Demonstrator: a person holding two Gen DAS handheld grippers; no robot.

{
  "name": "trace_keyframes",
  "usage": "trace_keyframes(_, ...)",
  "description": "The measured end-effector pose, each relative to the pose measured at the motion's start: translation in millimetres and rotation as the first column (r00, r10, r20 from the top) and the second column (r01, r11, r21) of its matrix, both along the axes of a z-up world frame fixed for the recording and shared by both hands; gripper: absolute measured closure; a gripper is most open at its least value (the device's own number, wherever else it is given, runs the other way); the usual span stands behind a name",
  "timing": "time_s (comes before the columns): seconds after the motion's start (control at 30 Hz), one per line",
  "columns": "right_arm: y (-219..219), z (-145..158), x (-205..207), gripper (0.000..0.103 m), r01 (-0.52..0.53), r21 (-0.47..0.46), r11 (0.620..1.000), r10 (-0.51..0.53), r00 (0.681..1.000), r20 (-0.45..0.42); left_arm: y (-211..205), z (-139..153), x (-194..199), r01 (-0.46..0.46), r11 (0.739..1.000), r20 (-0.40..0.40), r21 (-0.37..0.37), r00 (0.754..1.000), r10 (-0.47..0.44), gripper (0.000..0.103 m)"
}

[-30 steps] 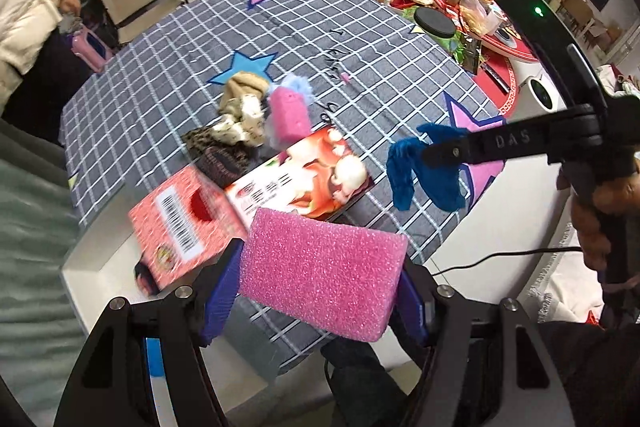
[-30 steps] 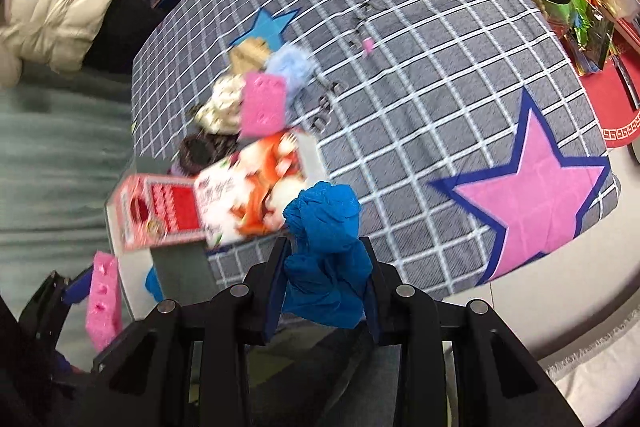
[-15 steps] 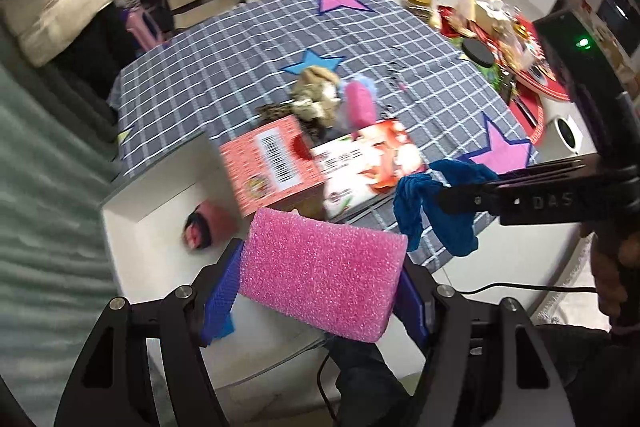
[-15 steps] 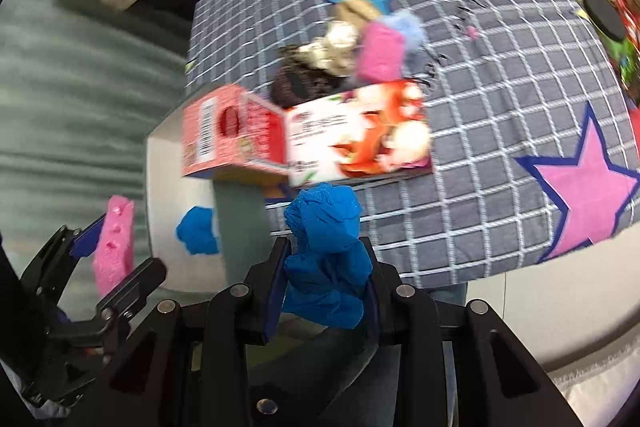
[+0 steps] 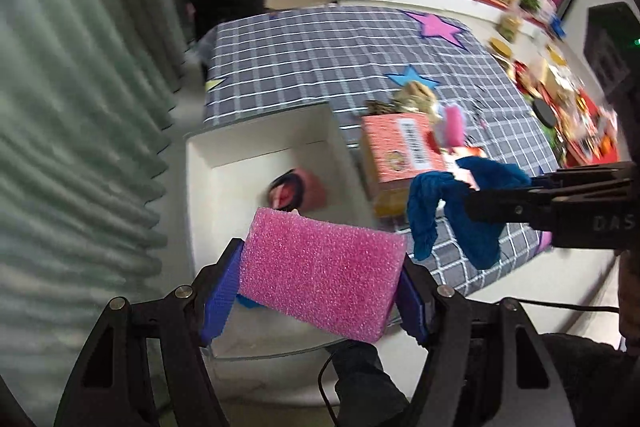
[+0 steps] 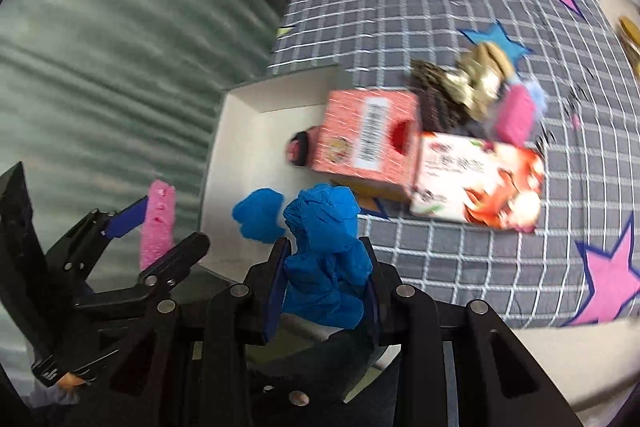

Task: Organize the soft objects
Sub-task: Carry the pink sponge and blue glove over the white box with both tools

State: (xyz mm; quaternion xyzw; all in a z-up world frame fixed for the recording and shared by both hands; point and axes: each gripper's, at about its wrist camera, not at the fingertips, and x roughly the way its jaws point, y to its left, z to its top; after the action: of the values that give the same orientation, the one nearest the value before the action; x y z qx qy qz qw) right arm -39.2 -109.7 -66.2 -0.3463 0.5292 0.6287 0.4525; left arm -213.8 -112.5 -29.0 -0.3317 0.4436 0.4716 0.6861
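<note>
Currently left claw is clamping the pink sponge between its pads over the white bin; right claw is pinching the blue cloth at the bin's counter-side edge.

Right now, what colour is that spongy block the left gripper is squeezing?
Bright pink. The sponge block shows best in the left wrist view, clamped in the left gripper.

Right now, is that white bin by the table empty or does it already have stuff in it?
Not empty. The white bin already holds a blue soft item and a pink-and-black one.
</note>
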Motion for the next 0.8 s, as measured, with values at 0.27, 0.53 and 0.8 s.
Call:
trace_keyframes(0.27, 21, 21, -41, 0.068, -0.096, 0.041, 0.994, 0.096, 0.995, 0.021, 5, -7, -35, -0.113, 0.993, 0.026, -0.02, 0.993, 0.114, 0.031)
trace_keyframes(0.53, 42, 30, -65, 0.068, -0.089, 0.066, 0.994, 0.09, 0.996, 0.001, 5, -11, -49, -0.158, 0.987, 0.032, -0.031, 0.987, 0.159, 0.031)
trace_keyframes(0.8, 36, 6, -78, 0.068, -0.116, 0.001, 0.993, 0.116, 0.993, 0.003, 7, -21, -62, -0.195, 0.978, 0.023, -0.073, 0.98, 0.197, 0.031)
